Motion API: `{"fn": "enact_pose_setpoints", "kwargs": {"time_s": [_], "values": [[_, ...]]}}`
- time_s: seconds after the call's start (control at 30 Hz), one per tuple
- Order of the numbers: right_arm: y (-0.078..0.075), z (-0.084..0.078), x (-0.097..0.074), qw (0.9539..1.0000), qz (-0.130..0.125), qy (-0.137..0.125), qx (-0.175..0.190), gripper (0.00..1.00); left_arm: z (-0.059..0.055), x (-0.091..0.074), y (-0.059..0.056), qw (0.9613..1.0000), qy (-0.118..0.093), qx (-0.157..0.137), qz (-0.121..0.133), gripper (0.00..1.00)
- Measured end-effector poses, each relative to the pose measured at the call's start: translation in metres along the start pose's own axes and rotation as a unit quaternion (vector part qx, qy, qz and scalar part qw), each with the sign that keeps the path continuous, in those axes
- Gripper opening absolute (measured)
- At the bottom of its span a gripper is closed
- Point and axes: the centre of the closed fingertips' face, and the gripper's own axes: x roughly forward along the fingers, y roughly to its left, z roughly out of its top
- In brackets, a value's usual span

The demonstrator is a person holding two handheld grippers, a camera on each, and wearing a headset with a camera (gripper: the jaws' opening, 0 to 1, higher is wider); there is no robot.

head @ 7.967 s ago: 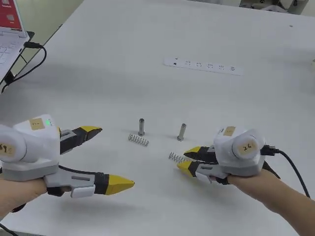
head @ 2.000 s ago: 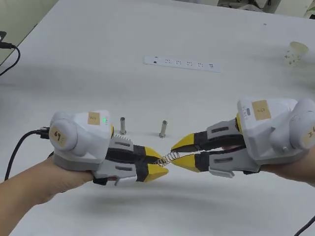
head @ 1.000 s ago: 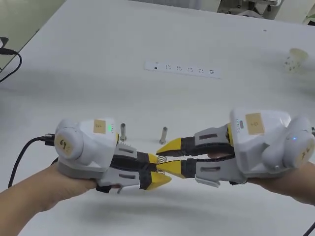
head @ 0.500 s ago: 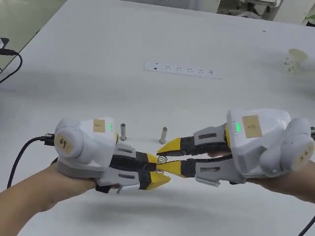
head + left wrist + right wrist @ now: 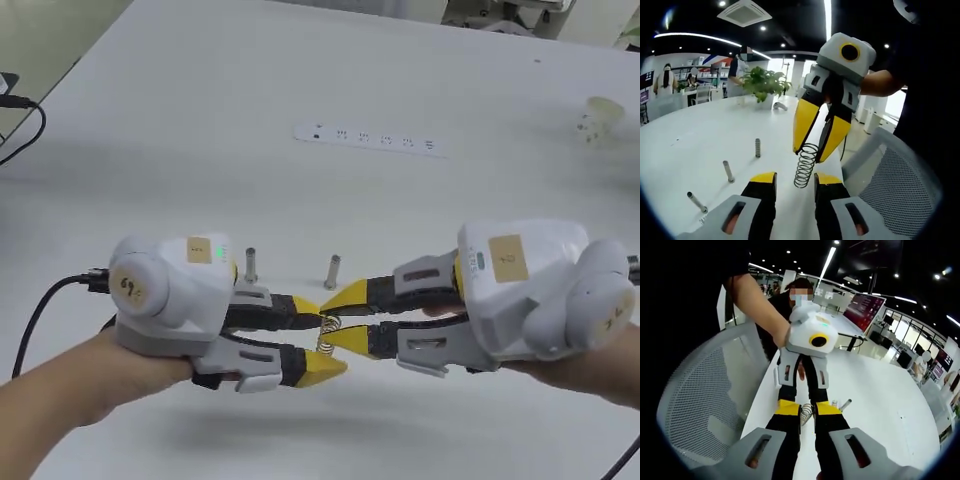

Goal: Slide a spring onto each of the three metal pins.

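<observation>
A small metal spring (image 5: 325, 335) hangs in the air above the white table (image 5: 200, 120). My right gripper (image 5: 335, 322) is shut on one end of it, seen in the left gripper view with the right gripper (image 5: 810, 154) pinching the spring (image 5: 805, 167) at its top. My left gripper (image 5: 322, 338) faces it tip to tip, open, its yellow jaws spread on either side of the spring's other end. In its own view the left gripper (image 5: 795, 178) brackets that end. The right gripper (image 5: 807, 408) shows the spring (image 5: 806, 415) between its tips. Pins (image 5: 250, 263) (image 5: 332, 270) stand upright behind.
A white power strip (image 5: 368, 140) lies further back, and a paper cup (image 5: 598, 110) stands at the far right. Three pins (image 5: 757, 147) (image 5: 728, 171) (image 5: 696, 201) stand in a row on the table. A mesh chair (image 5: 700, 390) sits by the table's edge. A black cable (image 5: 45, 305) trails from the left gripper.
The left gripper's jaws have spread apart from the spring, which they pinched half a second ago. The right gripper keeps its hold. Eight seconds ago the spring lay on the table.
</observation>
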Motion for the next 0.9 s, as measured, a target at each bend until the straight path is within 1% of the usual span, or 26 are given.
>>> {"fn": "enact_pose_setpoints", "kwargs": {"time_s": [0.37,0.43,0.67,0.7,0.8,0.9], "values": [[-0.003,-0.003,0.001,1.0,-0.005,0.004,-0.001,0.07,-0.007,-0.007,0.009,0.9996,0.001,-0.004,0.026,0.42],[-0.004,-0.004,0.001,1.0,-0.006,0.004,0.001,0.07,-0.008,-0.009,0.011,0.9994,0.001,-0.006,0.033,0.47],[-0.006,-0.006,0.0,0.9999,-0.012,0.007,0.002,0.07,-0.016,-0.02,0.02,0.9984,0.004,-0.009,0.056,0.59],[-0.007,-0.007,0.0,0.9999,-0.013,0.007,0.003,0.07,-0.018,-0.022,0.022,0.998,0.009,-0.005,0.062,0.61],[-0.009,-0.008,-0.001,0.9998,-0.016,0.009,0.004,0.07,-0.024,-0.028,0.024,0.9975,0.018,-0.01,0.067,0.66],[-0.01,-0.01,-0.002,0.9998,-0.018,0.011,0.006,0.07,-0.026,-0.036,0.027,0.9967,0.017,-0.013,0.079,0.7]]}}
